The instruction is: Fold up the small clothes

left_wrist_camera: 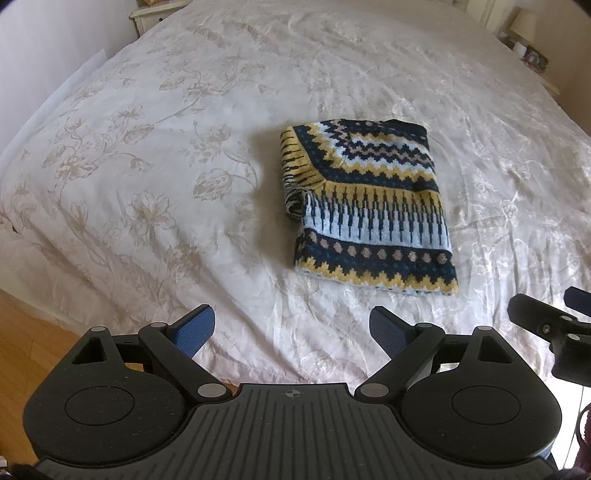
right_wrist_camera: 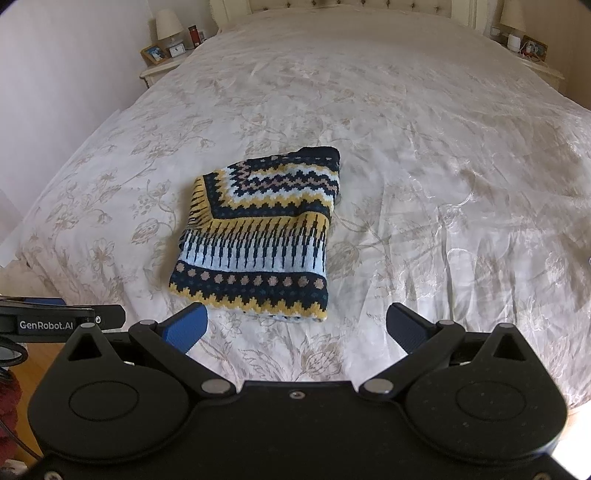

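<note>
Both grippers are hanging near the bed's edge, the left gripper (left_wrist_camera: 291, 328) and right gripper (right_wrist_camera: 295, 325) with fingers wide apart, holding nothing. Just past them, the sweater (left_wrist_camera: 365, 206) is lying folded flat on the bed (left_wrist_camera: 147, 166), probably finished.

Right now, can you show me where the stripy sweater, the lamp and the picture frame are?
folded patterned sweater (right_wrist_camera: 255, 236): right wrist view, middle of its top layer.
lamp (right_wrist_camera: 168, 23): right wrist view, on its shade.
picture frame (right_wrist_camera: 155, 54): right wrist view, on the photo.
</note>
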A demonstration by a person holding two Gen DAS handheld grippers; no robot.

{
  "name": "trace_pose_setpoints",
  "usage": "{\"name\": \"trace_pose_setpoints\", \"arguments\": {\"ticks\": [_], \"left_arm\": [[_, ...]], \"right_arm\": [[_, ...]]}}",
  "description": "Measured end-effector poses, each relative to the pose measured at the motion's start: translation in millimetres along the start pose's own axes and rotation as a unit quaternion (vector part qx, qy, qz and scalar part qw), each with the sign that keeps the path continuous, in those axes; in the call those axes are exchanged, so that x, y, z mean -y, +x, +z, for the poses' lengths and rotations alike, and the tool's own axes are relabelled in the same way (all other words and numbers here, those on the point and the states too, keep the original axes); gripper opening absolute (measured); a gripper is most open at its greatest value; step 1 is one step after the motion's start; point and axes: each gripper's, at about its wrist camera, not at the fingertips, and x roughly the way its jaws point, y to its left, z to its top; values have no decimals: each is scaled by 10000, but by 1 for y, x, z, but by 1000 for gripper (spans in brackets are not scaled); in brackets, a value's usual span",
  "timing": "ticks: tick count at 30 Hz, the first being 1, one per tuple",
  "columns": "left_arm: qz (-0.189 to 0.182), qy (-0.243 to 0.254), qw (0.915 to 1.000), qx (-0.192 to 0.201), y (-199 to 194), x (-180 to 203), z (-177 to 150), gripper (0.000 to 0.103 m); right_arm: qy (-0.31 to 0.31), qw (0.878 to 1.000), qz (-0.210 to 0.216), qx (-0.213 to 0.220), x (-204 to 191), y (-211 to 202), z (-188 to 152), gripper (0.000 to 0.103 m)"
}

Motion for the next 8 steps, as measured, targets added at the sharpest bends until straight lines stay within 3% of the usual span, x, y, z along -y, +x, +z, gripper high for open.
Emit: {"name": "trace_pose_setpoints", "arguments": {"ticks": [8], "left_arm": [[0, 17, 10000, -13, 0, 1, -1, 91]], "right_arm": [[4, 10000, 11, -5, 1, 0, -1, 102]]}}
